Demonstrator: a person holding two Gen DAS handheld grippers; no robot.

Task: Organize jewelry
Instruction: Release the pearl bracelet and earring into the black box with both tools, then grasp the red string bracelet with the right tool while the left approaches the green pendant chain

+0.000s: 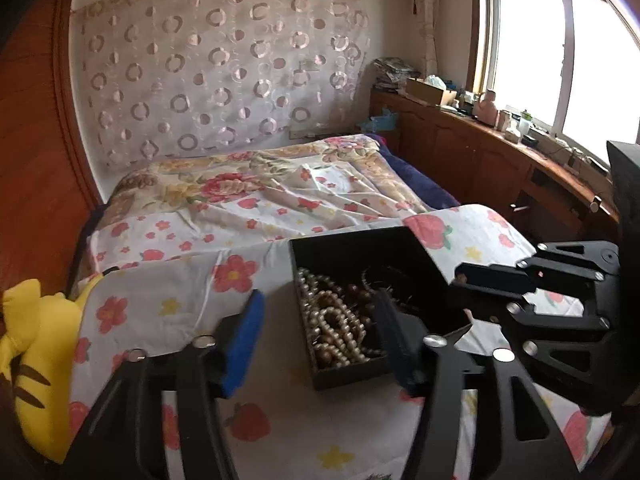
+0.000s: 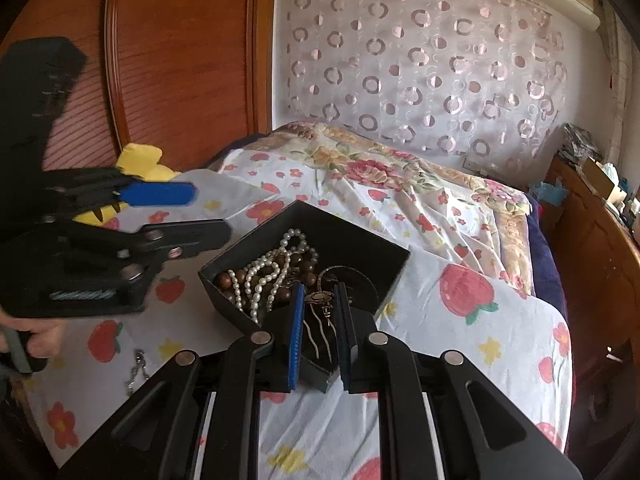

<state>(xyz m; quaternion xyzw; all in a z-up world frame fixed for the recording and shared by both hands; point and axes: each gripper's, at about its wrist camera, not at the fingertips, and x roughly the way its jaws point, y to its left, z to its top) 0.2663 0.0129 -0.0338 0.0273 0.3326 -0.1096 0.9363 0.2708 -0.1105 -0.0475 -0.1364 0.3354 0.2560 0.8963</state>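
A: Writing anywhere?
B: None I can read. Black jewelry box (image 2: 352, 240) sits on my strawberry-print sheet (image 2: 472, 320), holding pearl strands (image 2: 256, 280) and wooden beads (image 2: 298, 266).
A: Your tongs?
B: Left gripper (image 1: 320, 344) spread wide, empty. Right gripper (image 2: 320, 332) parted over a metal hairpin (image 2: 320, 320), not gripping.

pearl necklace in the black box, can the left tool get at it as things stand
Probably yes. The left tool is open beside the open-topped black box, and the pearl necklace lies uncovered, though tangled with brown wooden beads. The right tool is at another corner.
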